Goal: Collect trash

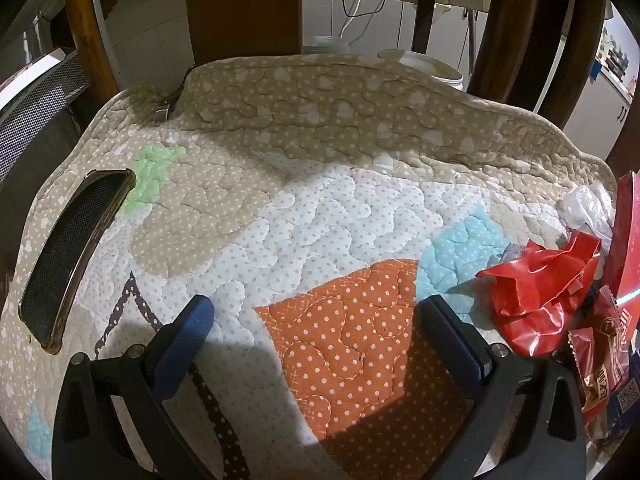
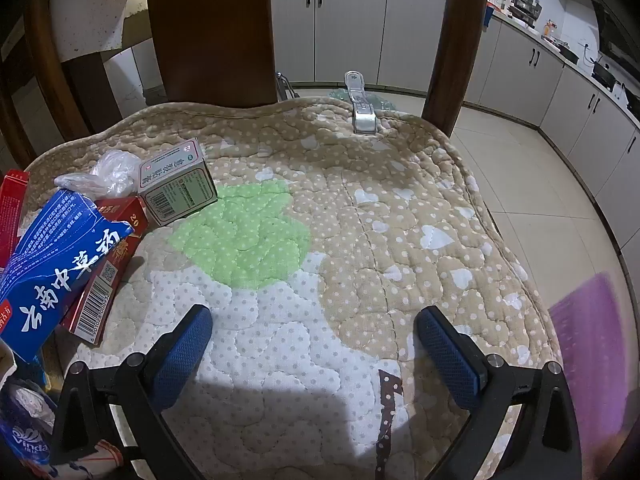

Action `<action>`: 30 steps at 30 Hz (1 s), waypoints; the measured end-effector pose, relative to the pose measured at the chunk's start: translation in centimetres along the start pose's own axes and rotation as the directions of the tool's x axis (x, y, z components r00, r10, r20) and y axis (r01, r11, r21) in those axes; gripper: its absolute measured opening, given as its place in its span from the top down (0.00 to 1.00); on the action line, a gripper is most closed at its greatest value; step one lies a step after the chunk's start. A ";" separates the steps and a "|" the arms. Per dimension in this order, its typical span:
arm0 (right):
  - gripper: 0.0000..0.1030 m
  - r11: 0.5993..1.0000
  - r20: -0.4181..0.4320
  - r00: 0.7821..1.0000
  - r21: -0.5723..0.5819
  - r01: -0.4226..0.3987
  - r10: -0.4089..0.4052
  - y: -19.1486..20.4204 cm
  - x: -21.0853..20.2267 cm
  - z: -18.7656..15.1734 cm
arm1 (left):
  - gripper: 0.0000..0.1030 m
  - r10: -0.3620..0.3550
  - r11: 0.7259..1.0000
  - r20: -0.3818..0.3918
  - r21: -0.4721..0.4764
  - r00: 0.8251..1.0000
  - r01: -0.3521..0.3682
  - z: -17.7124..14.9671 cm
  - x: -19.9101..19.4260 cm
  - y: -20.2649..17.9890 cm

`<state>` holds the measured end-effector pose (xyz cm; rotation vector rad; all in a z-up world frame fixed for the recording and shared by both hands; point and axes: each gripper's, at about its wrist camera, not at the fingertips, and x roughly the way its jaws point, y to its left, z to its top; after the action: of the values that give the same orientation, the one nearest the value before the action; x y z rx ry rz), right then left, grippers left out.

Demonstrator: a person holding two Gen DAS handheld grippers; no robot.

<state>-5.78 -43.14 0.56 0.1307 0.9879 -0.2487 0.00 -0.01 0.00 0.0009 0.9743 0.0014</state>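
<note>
Right, both grippers wide open w/ nothing held: left gripper (image 1: 316,320) over quilt (image 1: 320,208), crumpled red wrapper (image 1: 540,292) just to its right; right gripper (image 2: 314,330) near blue carton (image 2: 60,264), red box (image 2: 108,268) & small white box (image 2: 176,182); phone (image 1: 76,256) lies well left

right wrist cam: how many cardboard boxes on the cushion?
4 visible. White medicine box by the green patch; blue box lying over a red box; another red box at the left edge. More may be hidden beneath.
</note>
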 end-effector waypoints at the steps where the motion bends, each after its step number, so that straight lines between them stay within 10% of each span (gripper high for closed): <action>1: 0.00 1.000 -0.001 1.000 0.000 0.000 0.000 0.0 0.0 0.0 | 0.00 -0.001 1.000 0.000 0.000 1.000 0.001 0.0 0.0 0.0; 30: 0.00 1.000 0.000 1.000 0.001 0.001 -0.001 0.0 0.0 -0.1 | 0.00 0.002 1.000 0.001 0.001 1.000 -0.002 -0.1 -0.3 -0.2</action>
<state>-5.90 -43.10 0.53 0.1311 0.9880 -0.2497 -0.27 -0.25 0.24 0.0029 0.9738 0.0028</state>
